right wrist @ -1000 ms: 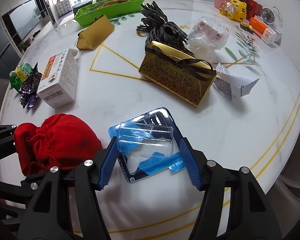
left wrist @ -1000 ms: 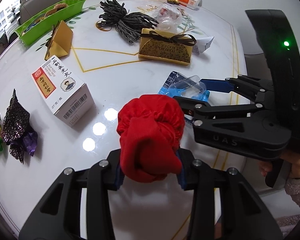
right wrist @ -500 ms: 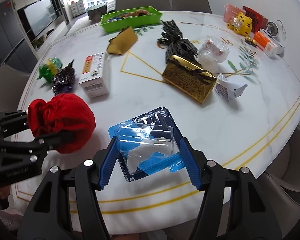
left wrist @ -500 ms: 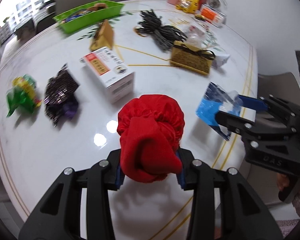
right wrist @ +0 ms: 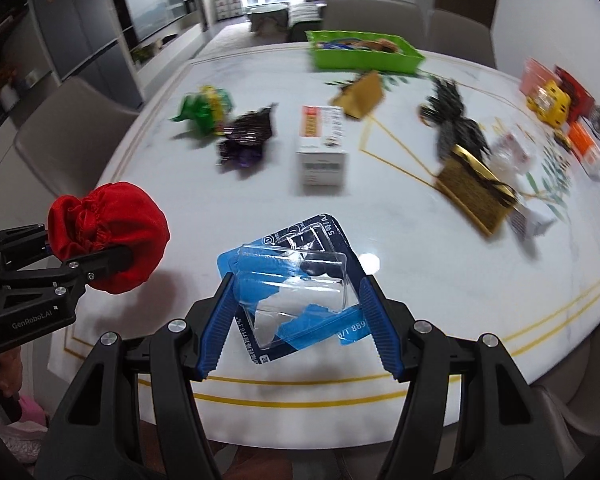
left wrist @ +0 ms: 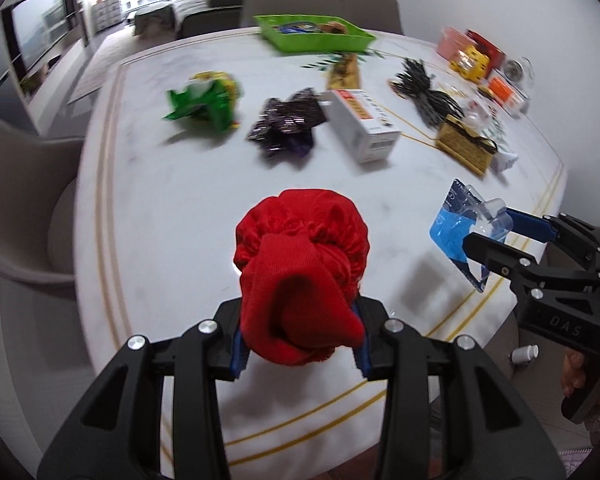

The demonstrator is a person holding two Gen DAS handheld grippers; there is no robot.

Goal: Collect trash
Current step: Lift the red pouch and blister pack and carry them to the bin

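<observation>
Left gripper (left wrist: 300,344) pinches red pouch (left wrist: 302,272) between its jaws; right gripper (right wrist: 298,320) pinches blue blister pack (right wrist: 296,280), both above the table (left wrist: 180,208).

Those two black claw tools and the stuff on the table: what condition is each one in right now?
Left gripper: jaws shut on the red pouch.
Red pouch: drawn closed, lifted off the table.
Right gripper: jaws shut on the blister pack.
Blister pack: empty, torn, held up.
White box: closed, lying flat.
Gold box: closed, ribbon tied.
Green tray: holding items.
</observation>
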